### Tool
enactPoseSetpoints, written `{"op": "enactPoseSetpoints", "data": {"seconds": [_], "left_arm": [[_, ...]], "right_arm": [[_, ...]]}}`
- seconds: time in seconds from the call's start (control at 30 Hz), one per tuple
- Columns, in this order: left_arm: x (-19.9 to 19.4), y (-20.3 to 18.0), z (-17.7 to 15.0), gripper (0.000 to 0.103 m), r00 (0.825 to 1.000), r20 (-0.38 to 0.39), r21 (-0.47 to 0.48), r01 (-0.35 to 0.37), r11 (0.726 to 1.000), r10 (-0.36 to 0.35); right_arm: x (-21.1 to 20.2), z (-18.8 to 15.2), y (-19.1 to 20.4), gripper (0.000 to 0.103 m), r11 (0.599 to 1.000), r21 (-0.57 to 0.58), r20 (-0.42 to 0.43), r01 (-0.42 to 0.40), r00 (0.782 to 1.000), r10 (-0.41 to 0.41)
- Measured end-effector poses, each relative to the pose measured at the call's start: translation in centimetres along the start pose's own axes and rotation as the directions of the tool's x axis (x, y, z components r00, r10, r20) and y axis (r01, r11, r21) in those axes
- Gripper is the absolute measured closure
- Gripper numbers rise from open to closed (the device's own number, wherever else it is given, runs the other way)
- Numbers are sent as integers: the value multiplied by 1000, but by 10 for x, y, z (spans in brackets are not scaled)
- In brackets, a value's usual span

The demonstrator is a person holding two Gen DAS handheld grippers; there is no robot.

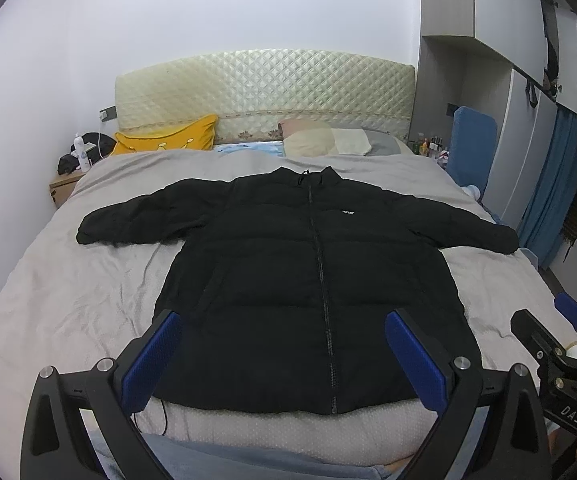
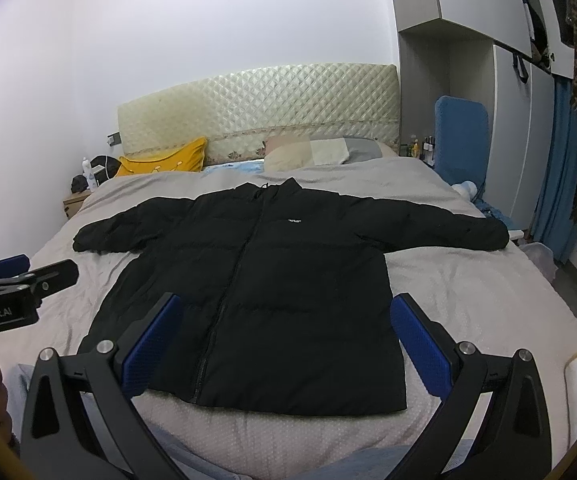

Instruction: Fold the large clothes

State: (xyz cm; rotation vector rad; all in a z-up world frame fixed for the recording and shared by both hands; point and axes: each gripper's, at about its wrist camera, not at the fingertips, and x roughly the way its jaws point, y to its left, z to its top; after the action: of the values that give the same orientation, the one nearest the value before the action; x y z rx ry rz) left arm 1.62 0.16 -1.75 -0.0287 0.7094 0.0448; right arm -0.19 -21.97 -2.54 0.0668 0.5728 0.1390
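A black puffer jacket (image 1: 296, 280) (image 2: 256, 296) lies flat and zipped on the bed, collar toward the headboard, both sleeves spread out to the sides. Its hem rests near the bed's front edge. My left gripper (image 1: 284, 356) hangs open above the hem, blue pads wide apart and holding nothing. My right gripper (image 2: 284, 344) is open too, above the hem's right half, and empty. Each gripper shows at the edge of the other's view: the right gripper (image 1: 568, 344) and the left gripper (image 2: 12, 284).
The bed (image 1: 88, 280) has a grey cover and a quilted headboard (image 1: 264, 88). A yellow pillow (image 1: 168, 136) and beige pillows (image 1: 328, 140) lie at its head. A nightstand (image 1: 64, 184) with a bottle stands left; a blue chair (image 1: 472, 140) and wardrobe stand right.
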Motion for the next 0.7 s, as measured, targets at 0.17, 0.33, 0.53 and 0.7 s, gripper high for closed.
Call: {"op": "enactPoseSetpoints", "data": {"seconds": [0.17,0.33,0.53,0.7], "left_arm": [[3,2,4,1,1000,-2,0,20,1000,-20],[11,0,16,1,999,11,11,49,999,-49],[34,-1,34,1,998,24,55,53,997,-55],[58,4,61,1,997,73,100,-3,995,-4]], "right_arm": [[3,1,-2,0,1000,9,-4,0,1000,0],[5,10,-3,0,1000,8,2,-7,1000,7],[17,25,-15,0,1000,26,9,16,1000,-16],[32,39,-35,0,999,44,23,23,999,-24]]}}
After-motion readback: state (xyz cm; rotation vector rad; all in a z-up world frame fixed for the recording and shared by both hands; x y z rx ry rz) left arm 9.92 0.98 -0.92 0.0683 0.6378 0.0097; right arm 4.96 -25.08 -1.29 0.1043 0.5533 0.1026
